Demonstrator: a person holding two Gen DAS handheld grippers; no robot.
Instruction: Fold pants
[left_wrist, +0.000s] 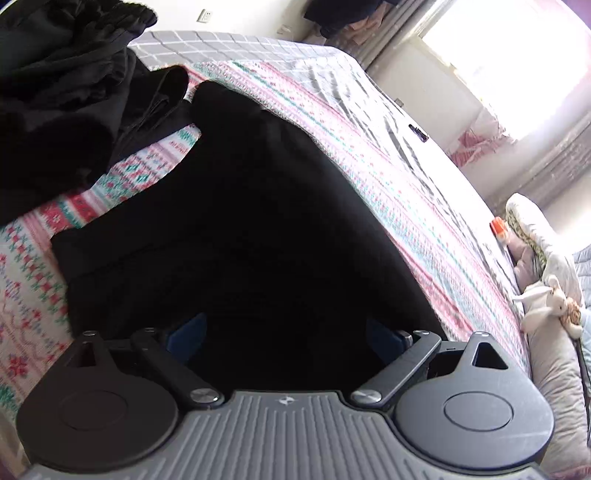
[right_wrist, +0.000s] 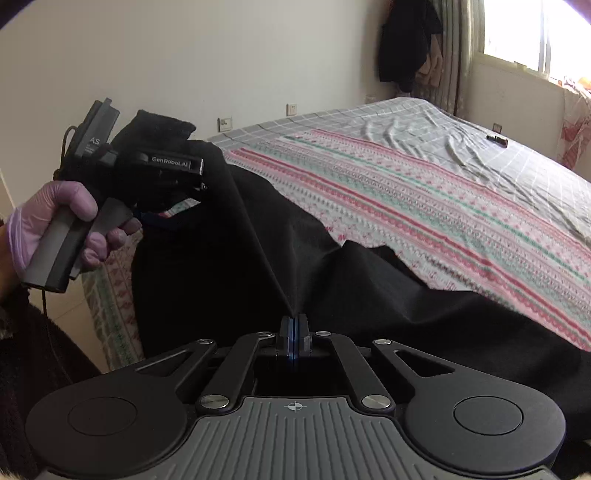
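Right gripper (right_wrist: 294, 325) pinches a taut fold of matte black pants (right_wrist: 369, 288); left gripper (left_wrist: 284, 332) spread wide.

Pants (right_wrist: 369, 295) lie on the blanket (right_wrist: 424, 206), the pillows (left_wrist: 546, 236) to the right.

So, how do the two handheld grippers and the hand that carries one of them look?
Each gripper is matte black with two round discs, black linkage bars on silver pivots and a ribbed grey centre plate. The right gripper has blue-padded fingers. The left gripper carries white "GenRobot.AI" lettering, a grey-black handle and a thin dark cable. The left hand wears a lilac disposable glove, with a dark fuzzy sleeve below.
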